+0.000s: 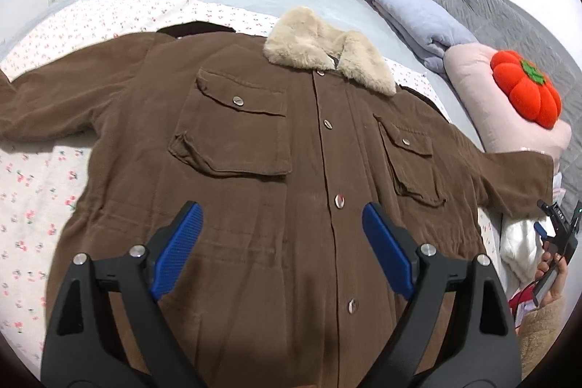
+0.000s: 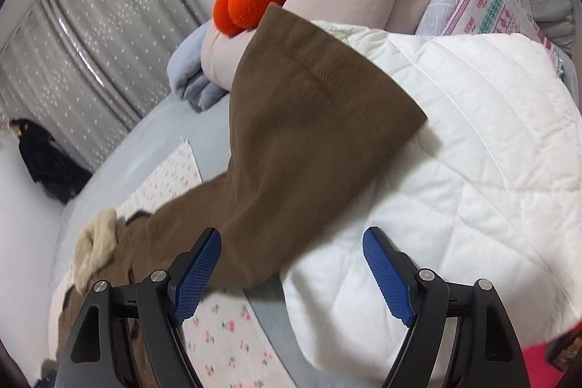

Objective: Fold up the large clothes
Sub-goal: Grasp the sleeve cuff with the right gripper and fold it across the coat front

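Brown jacket (image 1: 276,148) lies spread flat, front up, on the floral sheet (image 1: 32,177) of the bed. Left gripper (image 1: 282,235) hovers open over its front; right gripper (image 2: 291,260) hangs open above one sleeve (image 2: 305,119), holding nothing.

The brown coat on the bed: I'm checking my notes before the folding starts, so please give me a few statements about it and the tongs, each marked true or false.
1. The brown coat lies front side up, buttoned, with both sleeves spread out. True.
2. The fur collar is black. False: it is cream-coloured.
3. The left tongs are clamped on the coat's hem. False: their jaws stand open above the coat's front, gripping nothing.
4. The right tongs are open, facing the coat's sleeve. True.
5. That sleeve's cuff end rests on a white quilted jacket. True.
6. The orange pumpkin cushion sits on the coat's chest pocket. False: it sits on a pink pillow beside the coat.
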